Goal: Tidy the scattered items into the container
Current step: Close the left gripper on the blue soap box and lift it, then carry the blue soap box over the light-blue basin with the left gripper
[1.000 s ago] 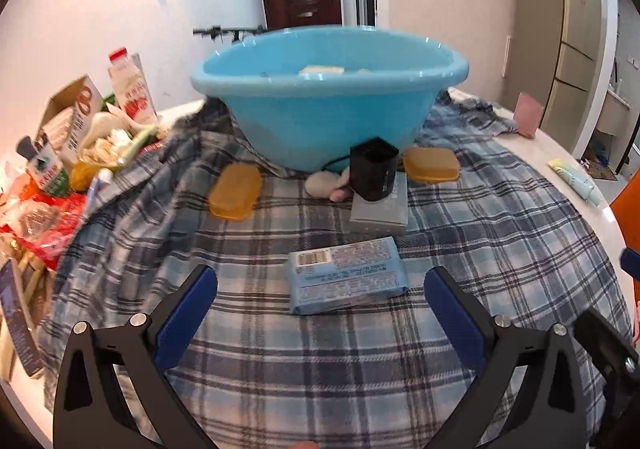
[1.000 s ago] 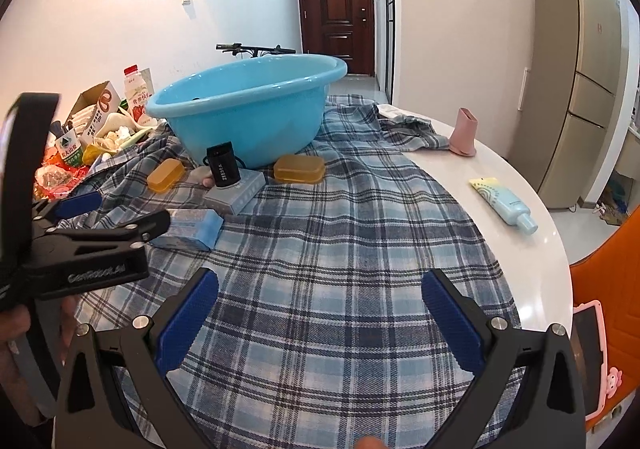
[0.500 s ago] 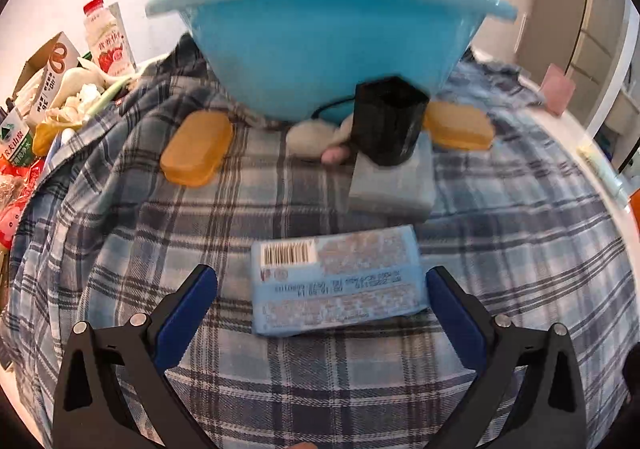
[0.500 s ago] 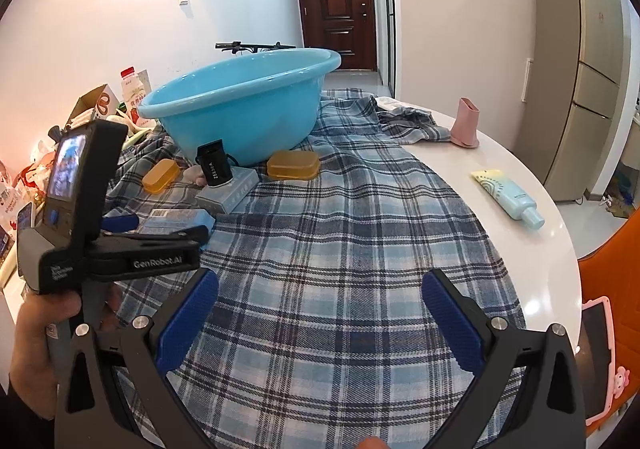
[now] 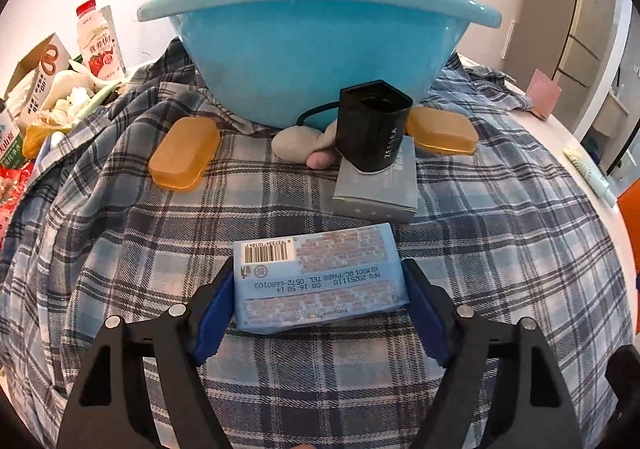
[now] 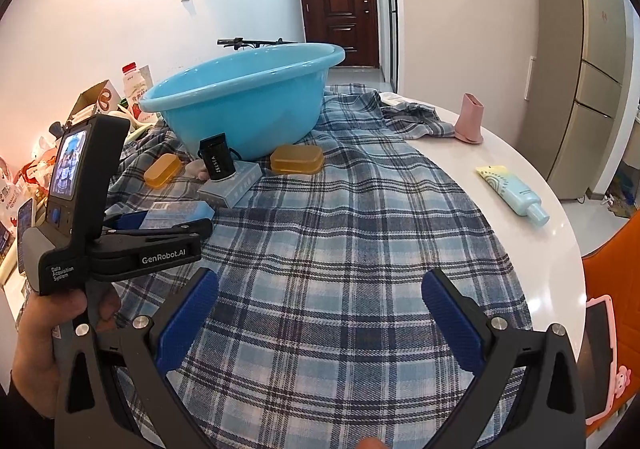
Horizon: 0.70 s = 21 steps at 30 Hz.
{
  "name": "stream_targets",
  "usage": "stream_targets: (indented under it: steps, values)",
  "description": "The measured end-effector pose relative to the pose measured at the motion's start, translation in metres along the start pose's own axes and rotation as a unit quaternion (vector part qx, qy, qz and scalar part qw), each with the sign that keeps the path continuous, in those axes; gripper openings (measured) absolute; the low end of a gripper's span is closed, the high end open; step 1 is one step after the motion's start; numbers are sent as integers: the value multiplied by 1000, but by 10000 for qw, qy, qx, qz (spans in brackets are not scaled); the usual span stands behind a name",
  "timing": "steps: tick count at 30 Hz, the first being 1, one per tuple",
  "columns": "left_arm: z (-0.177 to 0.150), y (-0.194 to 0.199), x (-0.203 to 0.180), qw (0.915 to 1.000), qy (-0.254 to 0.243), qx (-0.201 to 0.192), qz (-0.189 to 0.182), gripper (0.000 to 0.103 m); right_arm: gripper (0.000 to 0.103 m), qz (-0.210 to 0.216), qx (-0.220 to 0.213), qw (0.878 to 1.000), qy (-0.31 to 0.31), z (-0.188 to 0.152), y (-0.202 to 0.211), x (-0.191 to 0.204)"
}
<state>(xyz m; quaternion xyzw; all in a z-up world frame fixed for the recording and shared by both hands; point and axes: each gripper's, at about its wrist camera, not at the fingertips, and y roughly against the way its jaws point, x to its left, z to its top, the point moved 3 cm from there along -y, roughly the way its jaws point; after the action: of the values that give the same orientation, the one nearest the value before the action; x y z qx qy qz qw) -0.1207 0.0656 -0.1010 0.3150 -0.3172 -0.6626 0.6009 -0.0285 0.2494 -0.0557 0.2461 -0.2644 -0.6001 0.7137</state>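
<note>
While the right tongs point(image 6: 320, 323) hover open over the plaid cloth point(image 6: 340, 229), the left tongs point(image 5: 320, 305) grip the blue pack point(image 5: 318, 281) before the basin point(image 5: 316, 57).

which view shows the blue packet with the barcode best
The left wrist view: the blue packet fills the centre, label and barcode facing the camera, between the pads of the left gripper. The right wrist view shows only a sliver of it at the left, partly hidden behind that gripper.
</note>
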Motion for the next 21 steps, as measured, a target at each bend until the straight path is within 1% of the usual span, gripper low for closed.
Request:
stream_targets:
  steps: [7,15,21]
  values:
    - [4,22,4,9996,9,-254,-102,76,103,-1,-16,10000,41,0,3,3]
    - [8,61,10,9981,-29,-591,-178,76,103,93,-28,9999,82,1,3,11]
    - [11,92,12,9955,-161,-929,-117,76,103,171,-99,9998,102,7,5,16]
